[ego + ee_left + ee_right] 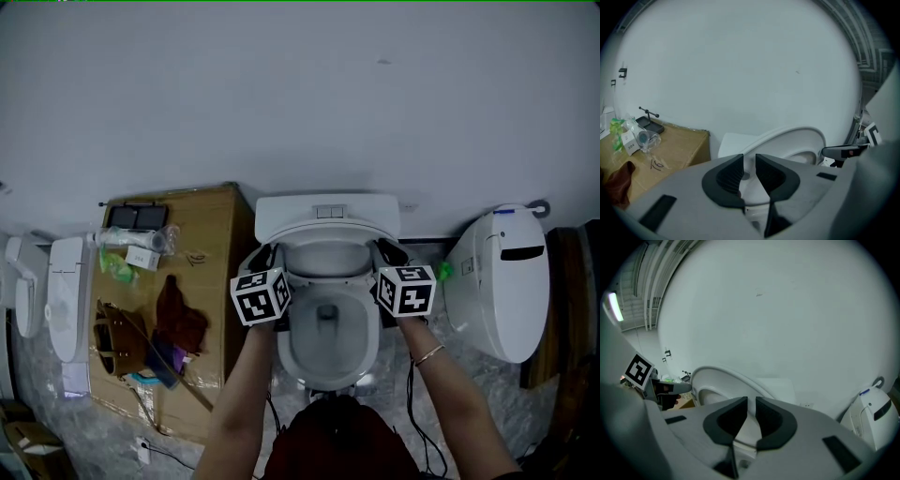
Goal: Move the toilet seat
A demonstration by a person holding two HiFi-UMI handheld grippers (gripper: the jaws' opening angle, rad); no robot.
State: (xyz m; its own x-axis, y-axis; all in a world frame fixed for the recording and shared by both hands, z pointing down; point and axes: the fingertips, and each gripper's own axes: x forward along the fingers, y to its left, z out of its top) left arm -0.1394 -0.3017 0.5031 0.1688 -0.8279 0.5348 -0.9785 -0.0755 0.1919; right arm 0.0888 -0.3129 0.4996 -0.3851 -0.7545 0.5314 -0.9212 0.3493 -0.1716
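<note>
- The toilet [328, 328] stands against the white wall [300, 94], directly in front of the person, with its cistern [328, 208] at the back.
- The toilet seat [328, 231] is lifted off the bowl rim and tilted upward. Its front edge is raised and its rear is at the cistern.
- The left gripper [265, 253] is at the seat's left edge. In the left gripper view, the left gripper [749, 171] has its dark pads nearly together, with the seat's white rim [797, 140] clamped in the narrow gap.
- The right gripper [386, 248] is at the seat's right edge. In the right gripper view, the right gripper [752, 416] has its jaws closed on the seat rim [722, 380], which rises to the left.
- Both forearms reach forward on either side of the bowl. The marker cubes [260, 295] [406, 289] face the head camera.
- A brown cabinet [211, 244] stands just left of the toilet. It carries a brown bag [122, 342], a dark red cloth [178, 319] and a clear plastic packet [131, 246].
- A second white toilet [502, 281] stands to the right, apart from the first.
</note>
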